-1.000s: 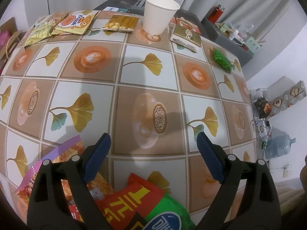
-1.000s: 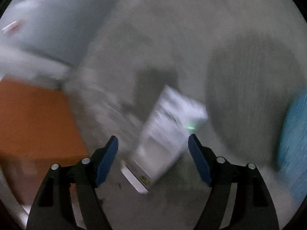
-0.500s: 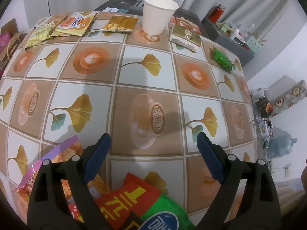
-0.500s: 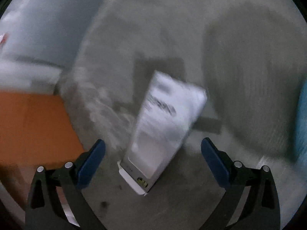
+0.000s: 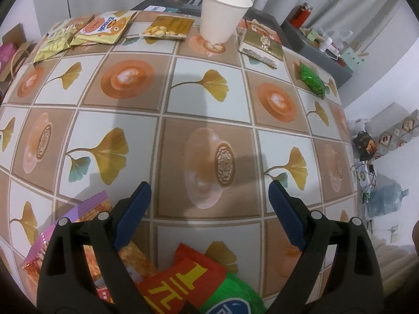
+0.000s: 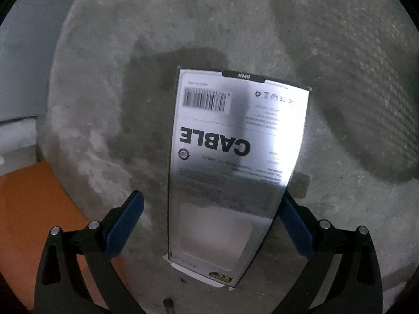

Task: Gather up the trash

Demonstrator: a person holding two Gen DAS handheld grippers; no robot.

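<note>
The left tongs (image 5: 209, 196) are wide apart and hold nothing, low in the frame over the counter (image 5: 204, 99) with its leaf and coffee pictures. Right under them, at the bottom of the frame, lie a red snack bag (image 5: 180, 280), a green bag (image 5: 235, 295) and an orange and purple bag (image 5: 86, 225). At the top of the frame stand a white paper cup (image 5: 222, 15), a yellow snack bag (image 5: 104, 27), a small gold packet (image 5: 169, 27) and a gold box (image 5: 262, 44). A small green wrapper (image 5: 311, 79) lies at the upper right. The right tongs (image 6: 209, 217) point down at a grey floor (image 6: 235, 26). Their jaws have just been opening and are now wide. A white cable box (image 6: 235, 162) lies flat on the floor in the middle of the frame, with its near end between the blue pads; whether the right pad touches it cannot be told. An orange patch (image 6: 26, 201) shows at the lower left.
</note>
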